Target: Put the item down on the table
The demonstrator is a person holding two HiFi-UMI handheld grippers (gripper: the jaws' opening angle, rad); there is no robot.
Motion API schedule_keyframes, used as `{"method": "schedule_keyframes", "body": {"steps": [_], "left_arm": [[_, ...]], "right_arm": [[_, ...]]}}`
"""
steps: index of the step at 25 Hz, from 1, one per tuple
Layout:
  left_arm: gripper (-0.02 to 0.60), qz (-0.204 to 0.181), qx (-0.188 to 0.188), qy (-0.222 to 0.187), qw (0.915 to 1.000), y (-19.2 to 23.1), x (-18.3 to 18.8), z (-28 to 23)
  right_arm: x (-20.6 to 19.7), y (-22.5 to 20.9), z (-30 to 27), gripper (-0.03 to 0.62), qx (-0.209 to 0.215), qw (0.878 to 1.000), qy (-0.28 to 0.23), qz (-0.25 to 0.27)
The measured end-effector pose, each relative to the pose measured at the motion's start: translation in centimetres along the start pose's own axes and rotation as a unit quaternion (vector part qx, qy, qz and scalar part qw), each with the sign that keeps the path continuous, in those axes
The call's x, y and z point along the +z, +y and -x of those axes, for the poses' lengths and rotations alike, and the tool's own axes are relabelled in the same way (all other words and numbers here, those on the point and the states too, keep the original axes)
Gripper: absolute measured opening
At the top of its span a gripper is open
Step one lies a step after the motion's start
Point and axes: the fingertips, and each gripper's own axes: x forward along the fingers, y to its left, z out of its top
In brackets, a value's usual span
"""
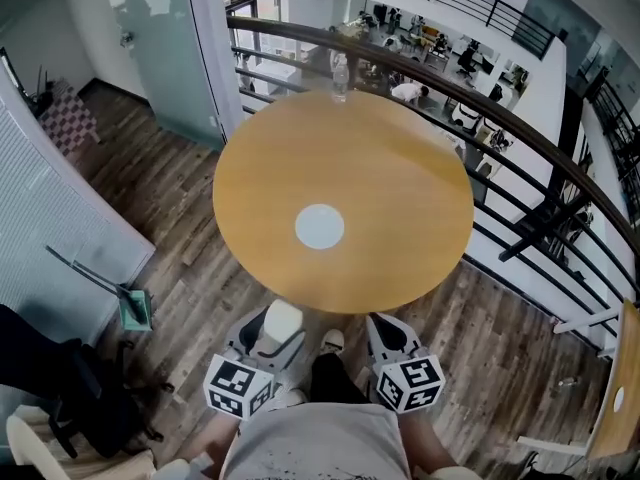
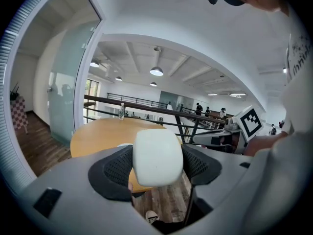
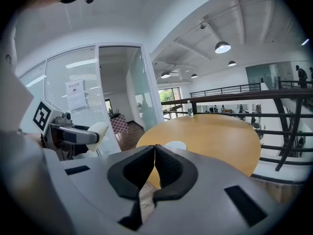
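My left gripper (image 1: 268,340) is shut on a white rounded block (image 2: 157,156), held off the near edge of the round wooden table (image 1: 400,188). That white rounded block (image 1: 279,323) sits between the black pads (image 2: 111,169). My right gripper (image 1: 392,338) hangs beside it, jaws closed together with nothing between them; its tips (image 3: 154,148) meet in the right gripper view. A white disc (image 1: 320,226) lies on the tabletop near the front. The left gripper with the block (image 3: 98,130) shows at the left in the right gripper view.
A clear water bottle (image 1: 339,76) stands at the table's far edge. A dark railing (image 1: 520,138) curves round the far and right sides above a drop. A glass partition (image 1: 170,38) is at the back left, a dustpan (image 1: 135,308) on the wooden floor at left.
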Motion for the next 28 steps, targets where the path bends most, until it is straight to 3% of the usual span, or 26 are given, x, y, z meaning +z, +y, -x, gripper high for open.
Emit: {"method": "schedule_keyframes", "body": {"steps": [7, 14, 28], "left_arm": [[0.318, 0.011, 0.01, -0.003, 0.9999, 3.3, 4.7, -7.3], [0.318, 0.01, 0.016, 0.011, 0.9998, 4.0, 6.1, -13.3], [0.318, 0.006, 0.03, 0.025, 0.9992, 5.0, 7.3, -16.1]], "right_arm": [[5.4, -5.7, -6.2, 0.026, 0.024, 1.0, -0.004, 0.015], [6.6, -10.4, -9.2, 0.026, 0.04, 0.999, 0.005, 0.009], [7.3, -13.1, -11.6, 0.025, 0.051, 0.999, 0.012, -0.01]]}}
